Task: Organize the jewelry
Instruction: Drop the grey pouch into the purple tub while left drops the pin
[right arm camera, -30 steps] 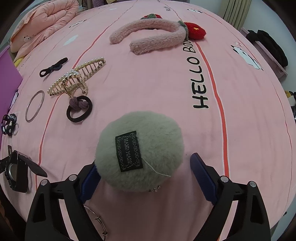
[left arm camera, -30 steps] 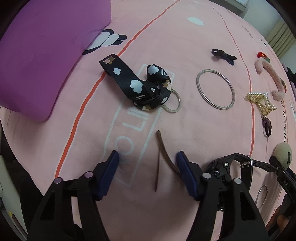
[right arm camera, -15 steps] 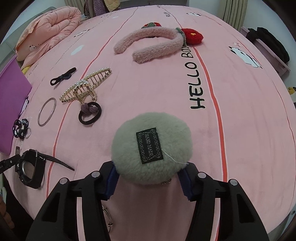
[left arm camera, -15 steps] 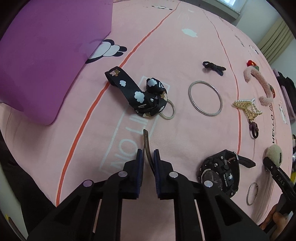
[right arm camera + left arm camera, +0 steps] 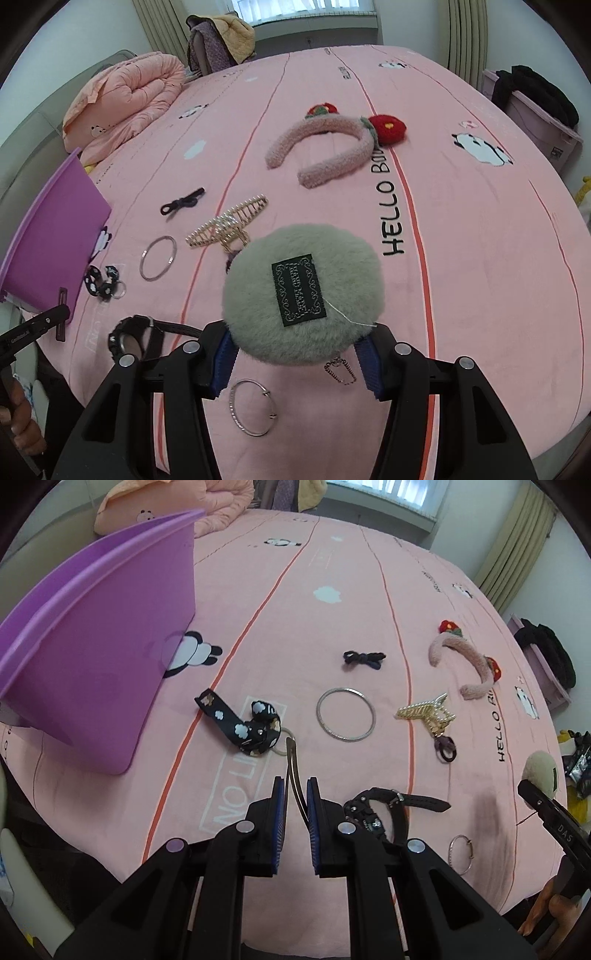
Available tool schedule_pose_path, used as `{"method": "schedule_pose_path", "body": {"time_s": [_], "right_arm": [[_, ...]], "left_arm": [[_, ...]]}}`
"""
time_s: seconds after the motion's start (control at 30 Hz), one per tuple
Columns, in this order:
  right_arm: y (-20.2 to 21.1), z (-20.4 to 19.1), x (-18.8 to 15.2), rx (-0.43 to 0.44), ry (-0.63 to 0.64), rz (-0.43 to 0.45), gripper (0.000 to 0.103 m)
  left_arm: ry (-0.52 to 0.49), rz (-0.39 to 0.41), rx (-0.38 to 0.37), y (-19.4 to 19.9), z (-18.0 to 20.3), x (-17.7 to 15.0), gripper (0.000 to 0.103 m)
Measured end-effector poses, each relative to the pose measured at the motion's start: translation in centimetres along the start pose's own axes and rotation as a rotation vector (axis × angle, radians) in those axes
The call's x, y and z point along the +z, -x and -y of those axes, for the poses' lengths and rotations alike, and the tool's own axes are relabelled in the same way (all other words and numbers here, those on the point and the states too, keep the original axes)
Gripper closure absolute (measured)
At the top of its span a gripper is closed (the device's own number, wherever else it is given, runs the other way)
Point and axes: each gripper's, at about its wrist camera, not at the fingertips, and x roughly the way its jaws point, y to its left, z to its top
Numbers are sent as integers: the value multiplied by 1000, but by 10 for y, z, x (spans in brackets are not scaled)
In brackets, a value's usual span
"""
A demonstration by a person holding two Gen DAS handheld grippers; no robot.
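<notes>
Pink bedspread with panda prints and "HELLO" lettering covers the bed, curtains and a window behind it, a folded peach quilt at the far corner. Purple plastic bin sits at the left edge of the bed.

Left gripper is closed on a thin brown metal hair clip, blue pads pinching its near end, the clip sticking forward and lifted off the bedspread. Just beyond the clip's tip: black cloud-print fabric strap with a key ring. Right of that a plain silver bangle lies flat. Farther back, a small dark knotted hair tie. Gold pearl-trimmed claw clip is touching a dark purple elastic hair tie. Pink fuzzy headband with red flowers lies toward the right. Black digital wristwatch lies just right of the left gripper's fingers; thin silver bracelet near the bed's front edge.

Right gripper is clamped on a grey-green fluffy pom-pom with a dark woven label, held above the bedspread. A small metal chain hangs under the pom-pom.
</notes>
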Motion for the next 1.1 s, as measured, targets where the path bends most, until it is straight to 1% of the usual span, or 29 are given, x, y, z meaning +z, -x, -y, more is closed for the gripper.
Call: {"method": "schedule_pose_path", "body": {"time_s": [0.23, 0.33, 0.4, 0.5, 0.6, 0.67, 0.73, 0.8, 0.9, 1.0, 1.1], "right_arm": [[42, -52, 30, 86, 78, 96, 49], [52, -84, 46, 140, 122, 122, 49], [55, -108, 58, 179, 157, 137, 49], [56, -151, 77, 247, 212, 153, 49], [53, -200, 94, 348, 267, 151, 49], [47, -237, 105, 395, 318, 140, 49], [40, -276, 114, 433, 366, 127, 49], [30, -314, 122, 463, 410, 104, 49], [11, -367, 128, 491, 467, 62, 49], [-13, -412, 130, 501, 508, 14, 49], [-38, -450, 132, 498, 534, -40, 49]], "left_arm": [[-3, 108, -41, 51, -2, 18, 91], [-5, 156, -37, 75, -11, 28, 91], [-2, 185, -32, 89, -21, 36, 90], [12, 241, 5, 112, -47, 50, 90], [37, 277, 52, 129, -83, 65, 90], [63, 281, 85, 134, -111, 74, 90], [87, 276, 133, 135, -142, 80, 89], [110, 257, 180, 130, -171, 86, 89], [149, 222, 228, 119, -213, 93, 89], [186, 184, 242, 105, -249, 98, 89], [198, 160, 240, 93, -270, 100, 89]]}}
